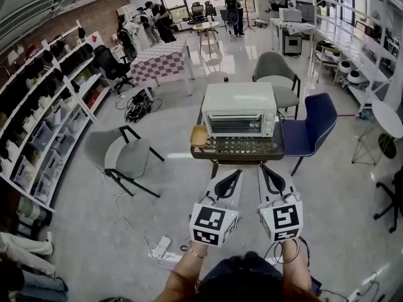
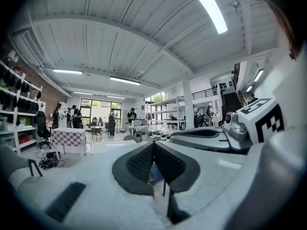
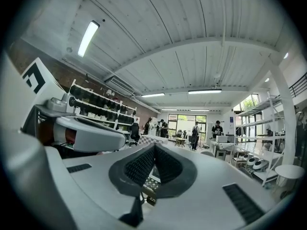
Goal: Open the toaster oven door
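At the bottom edge of the head view, two forearms are cut off by the frame, and the hands are hidden behind the marker cubes. The left gripper (image 1: 237,173) and the right gripper (image 1: 264,168) are held side by side above the floor, well short of the table. Both pairs of jaws are seen pressed together with nothing between them, as shown close up in the left gripper (image 2: 154,143) view and the right gripper (image 3: 154,147) view. In those two views most of what lies ahead is blocked by the grippers' own bodies. Only a sliver of the table's patterned top (image 3: 149,182) is glimpsed beneath the right jaws.

A white power strip (image 1: 161,246) is seen on the floor to the left. Further on, the toaster oven (image 1: 239,109) is set on a small dark table (image 1: 238,147), its glass door (image 1: 235,124) shut and facing the person. Its handle is too small to be made out. A tan dish (image 1: 199,135) is placed just beside the oven's left side. The table is flanked by a blue chair (image 1: 315,124) and, behind it, a grey chair (image 1: 275,73) that is partly hidden by the oven. Far back, a checkered table (image 1: 161,62) and several people (image 1: 233,4) are visible, their details lost to distance.
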`<state>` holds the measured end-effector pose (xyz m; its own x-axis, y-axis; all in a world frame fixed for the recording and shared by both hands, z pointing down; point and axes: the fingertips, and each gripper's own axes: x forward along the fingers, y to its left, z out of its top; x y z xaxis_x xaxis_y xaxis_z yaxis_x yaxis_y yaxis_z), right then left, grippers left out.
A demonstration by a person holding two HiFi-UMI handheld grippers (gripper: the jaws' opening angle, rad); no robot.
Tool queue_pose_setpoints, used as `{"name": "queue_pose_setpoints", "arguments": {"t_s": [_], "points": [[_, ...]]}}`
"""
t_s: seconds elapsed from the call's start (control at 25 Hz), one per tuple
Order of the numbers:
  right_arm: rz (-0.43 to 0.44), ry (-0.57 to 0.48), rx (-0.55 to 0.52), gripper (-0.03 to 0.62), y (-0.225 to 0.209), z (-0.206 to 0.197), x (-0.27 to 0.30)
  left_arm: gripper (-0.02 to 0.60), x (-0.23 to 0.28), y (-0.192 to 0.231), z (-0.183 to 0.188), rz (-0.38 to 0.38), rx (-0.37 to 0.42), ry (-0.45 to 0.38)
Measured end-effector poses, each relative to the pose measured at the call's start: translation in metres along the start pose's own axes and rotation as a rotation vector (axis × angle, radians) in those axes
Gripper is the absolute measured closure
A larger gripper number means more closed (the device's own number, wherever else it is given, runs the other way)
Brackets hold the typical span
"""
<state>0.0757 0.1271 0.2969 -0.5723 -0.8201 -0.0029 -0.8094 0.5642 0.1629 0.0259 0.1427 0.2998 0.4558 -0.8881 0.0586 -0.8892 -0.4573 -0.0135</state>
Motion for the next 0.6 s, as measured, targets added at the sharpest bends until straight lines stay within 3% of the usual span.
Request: {"name": "queue_pose_setpoints", "arguments": {"t_s": [0.6], "points": [[0.052,0.025,0.025,0.601,-0.058,-0.024,0.026,0.566,0.069,0.0,-0.002,0.045,-0.019,0.015]]}}
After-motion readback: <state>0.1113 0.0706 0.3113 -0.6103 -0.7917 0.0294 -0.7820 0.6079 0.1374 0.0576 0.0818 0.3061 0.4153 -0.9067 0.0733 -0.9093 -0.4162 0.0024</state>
